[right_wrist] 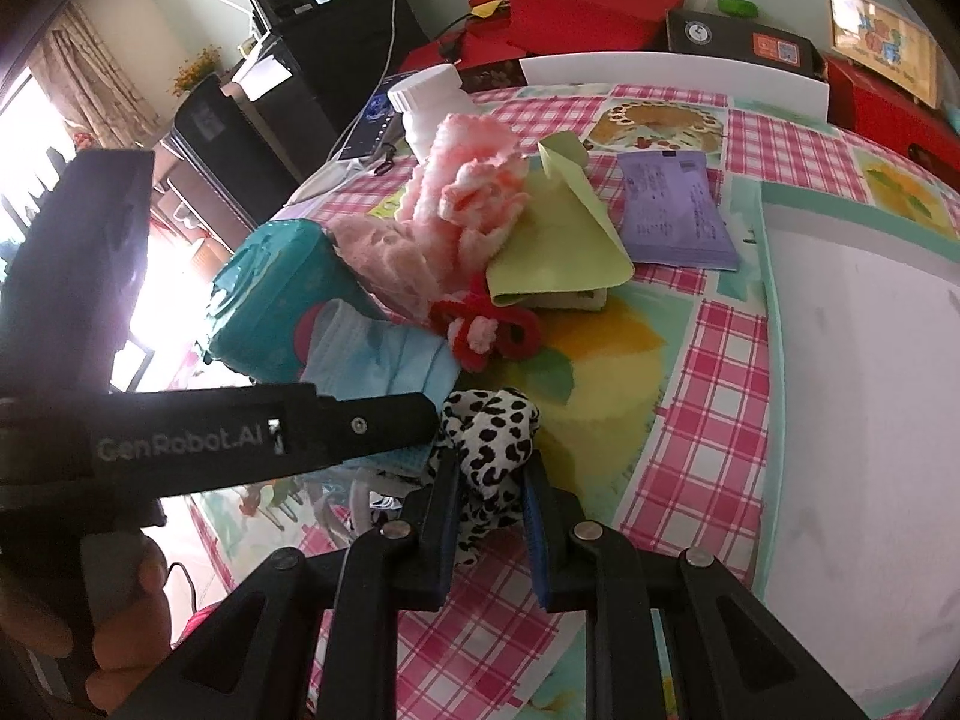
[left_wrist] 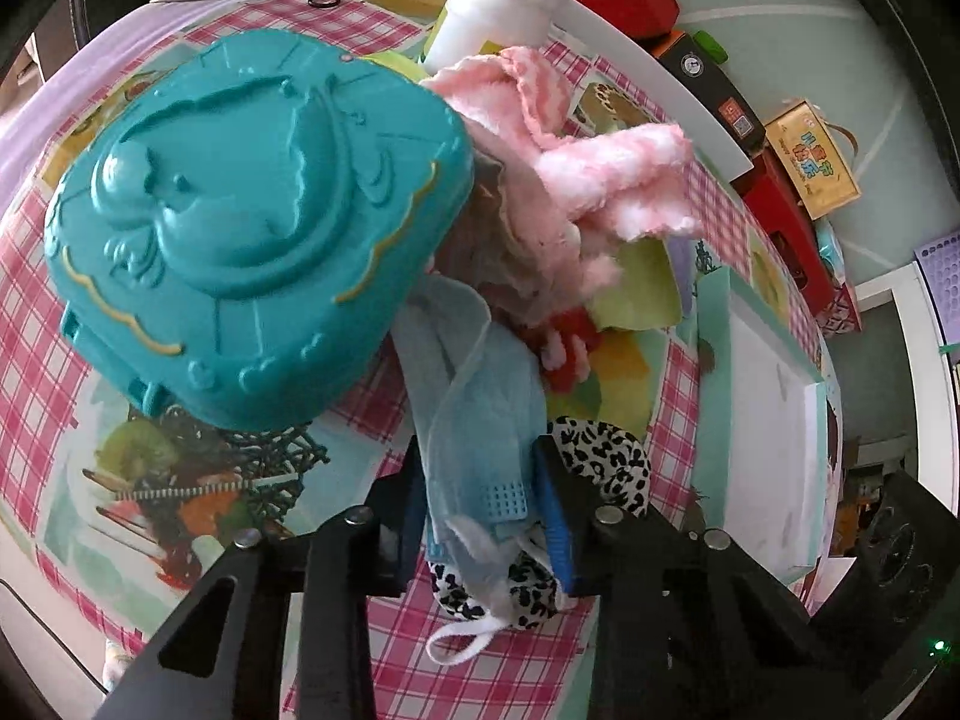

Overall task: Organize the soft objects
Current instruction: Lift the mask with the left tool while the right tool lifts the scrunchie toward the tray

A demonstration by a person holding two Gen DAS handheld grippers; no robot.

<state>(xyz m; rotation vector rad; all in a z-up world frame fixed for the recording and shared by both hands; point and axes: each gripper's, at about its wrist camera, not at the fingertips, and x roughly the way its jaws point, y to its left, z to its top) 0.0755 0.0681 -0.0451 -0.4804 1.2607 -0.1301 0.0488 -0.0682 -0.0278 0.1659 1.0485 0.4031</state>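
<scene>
Pink-checked oilcloth (right_wrist: 720, 396) is covering the table on which both grippers are working at the near edge of a heap of soft things. Left gripper (left_wrist: 480, 498) is pinching a pale blue face mask (left_wrist: 474, 396) between its pads, the mask trailing away toward the heap; right gripper (right_wrist: 489, 498) is pinching a black-and-white leopard-print cloth (right_wrist: 489, 426), which is lying just to the right of the mask and touching it. Farther off, a pink fluffy towel (right_wrist: 474, 192), a red-and-white yarn piece (right_wrist: 486, 330) and a green cloth (right_wrist: 558, 240) are lying bunched together, so sorting appears to be at an early stage, with most soft items still unsorted. Teal plastic case (left_wrist: 252, 216) is sitting at the left, touching the heap and overlapping the far end of the mask, and may be hindering its removal. White bottle (left_wrist: 504, 0) is standing at the far side; a purple packet (right_wrist: 672, 210) and a white tray (right_wrist: 864, 396) are lying to the right.
</scene>
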